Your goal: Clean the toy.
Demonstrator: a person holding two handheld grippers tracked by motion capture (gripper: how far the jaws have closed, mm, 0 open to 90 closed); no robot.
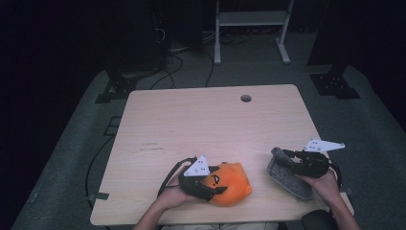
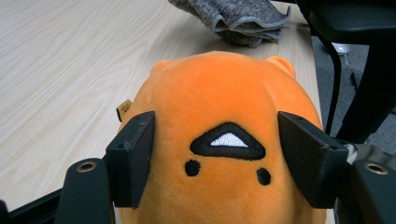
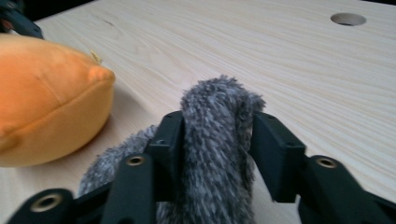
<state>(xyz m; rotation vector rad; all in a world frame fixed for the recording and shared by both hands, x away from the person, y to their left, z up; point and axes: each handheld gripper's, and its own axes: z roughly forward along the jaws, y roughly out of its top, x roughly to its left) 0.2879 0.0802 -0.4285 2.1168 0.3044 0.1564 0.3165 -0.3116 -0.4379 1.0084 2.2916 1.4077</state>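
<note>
The orange plush toy (image 1: pixel 230 184) is seen lying on the bench (image 1: pixel 210 124) at lower centre of the high view, close to the near edge. It is straddled by the left gripper (image 1: pixel 210 184); in the left gripper view both pads sit against the toy's sides, w/ its stitched face between them, so the toy is taken as clamped. The grey fuzzy cloth (image 1: pixel 287 177) is found at lower right, near the bench's right edge & well apart from the toy. A raised fold of it stands between the jaws of the right gripper (image 1: pixel 282 155); the left pad touches the pile, a gap is seen at the right pad, so it is not pinched. Wide bare room is left across the bench's upper half & left side. A round cable hole (image 1: pixel 246 98) is cut near the far edge.
</note>
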